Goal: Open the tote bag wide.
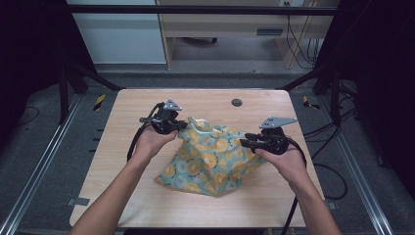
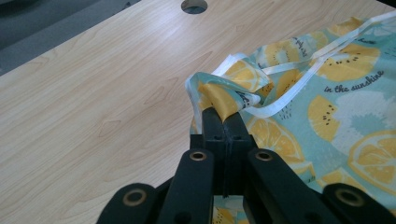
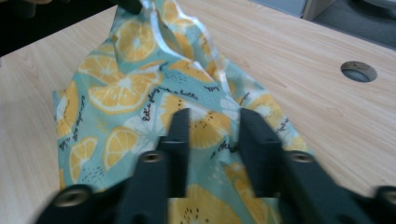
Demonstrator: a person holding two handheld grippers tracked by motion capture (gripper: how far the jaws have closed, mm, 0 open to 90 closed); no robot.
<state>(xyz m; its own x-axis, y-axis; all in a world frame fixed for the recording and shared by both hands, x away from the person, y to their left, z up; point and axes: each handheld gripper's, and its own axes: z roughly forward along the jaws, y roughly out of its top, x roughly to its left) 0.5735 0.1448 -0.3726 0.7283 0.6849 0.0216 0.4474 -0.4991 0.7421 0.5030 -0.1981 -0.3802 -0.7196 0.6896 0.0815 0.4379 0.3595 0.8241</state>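
Cloth (image 1: 213, 159) lay bunched in the middle of the high view, a soft teal fabric printed with yellow lemon slices and small black script, edged with a narrow white binding. It sat on the pale wood-grain table (image 1: 147, 196), whose smooth top carried a round dark grommet hole (image 1: 237, 102) near its far edge.

My left claw (image 2: 223, 116) had its two matte black jaws pressed together on a folded corner of the cloth, the white hem curling out just above the tips at the centre of the left gripper view. In the high view that corner stood lifted off the table, peaking at the cloth's upper left.

My right claw (image 3: 212, 128) stood with its jaws clearly apart, gripping nothing; the fabric showed in the gap between them, though I could not tell whether the tips touched it. In the high view it hung at the cloth's right edge, near mid-frame.
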